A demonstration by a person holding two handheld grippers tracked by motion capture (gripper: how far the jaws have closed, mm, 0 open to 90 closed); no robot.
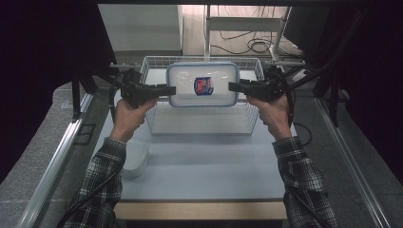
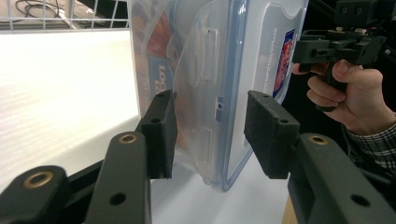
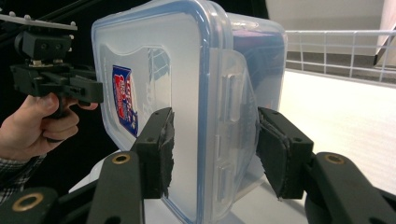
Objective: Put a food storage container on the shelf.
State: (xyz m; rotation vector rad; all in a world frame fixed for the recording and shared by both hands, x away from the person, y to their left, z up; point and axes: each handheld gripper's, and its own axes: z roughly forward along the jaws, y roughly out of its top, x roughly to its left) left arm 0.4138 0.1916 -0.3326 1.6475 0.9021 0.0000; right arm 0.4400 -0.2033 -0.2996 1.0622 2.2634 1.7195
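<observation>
Near edge of table: a clear empty tub sits by the person's left sleeve, seen from the high view.

Farther out, both grippers meet a lidded clear container with a blue seal and a red-blue label, raised above the wire basket. Left gripper at its left short end, right gripper at its right short end.

Left gripper view: the left gripper straddles the container edge, jaws spread; the near pad looks to touch the base wall, the other pad stands off the lid with a visible gap. Not clenched, nothing pinched. Across it, the right gripper and the hand holding it.

Right gripper view: the right gripper brackets the side clip of the container, one pad against the lid face, the other a little off the body; released, loosely around it. Left gripper visible beyond.

High view alone shows the basket under the container; the gripper views show only basket wire at the back.
</observation>
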